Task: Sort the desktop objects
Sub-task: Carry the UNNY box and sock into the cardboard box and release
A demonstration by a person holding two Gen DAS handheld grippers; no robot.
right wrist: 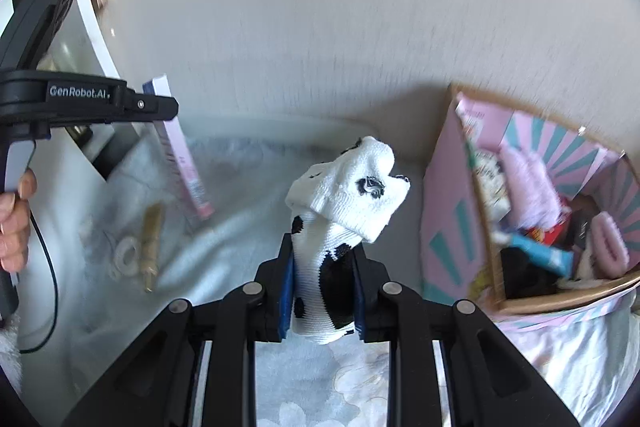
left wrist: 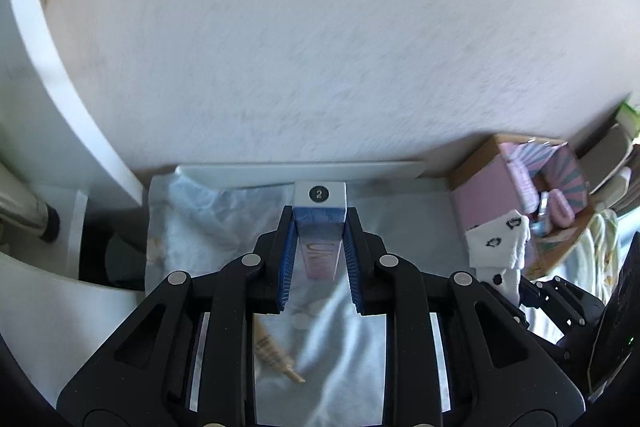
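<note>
My left gripper [left wrist: 319, 223] is shut on a long pink and blue box [left wrist: 320, 227] with a "2" on its white end, held above the pale blue cloth [left wrist: 192, 227]. The box also shows in the right wrist view [right wrist: 182, 151], with the left gripper [right wrist: 160, 107] above it. My right gripper [right wrist: 324, 247] is shut on a white sock with black spots [right wrist: 344, 195], held upright to the left of the pink cardboard box [right wrist: 448, 211]. The sock also shows in the left wrist view [left wrist: 498, 243].
The pink cardboard box [left wrist: 484, 195] holds several items: pink fluffy things [right wrist: 608, 243], a blue packet [right wrist: 540, 251]. A tan tube [right wrist: 150, 239] and a white ring [right wrist: 126, 255] lie on the cloth. A white wall [left wrist: 320, 47] stands behind, white furniture [left wrist: 44, 99] at the left.
</note>
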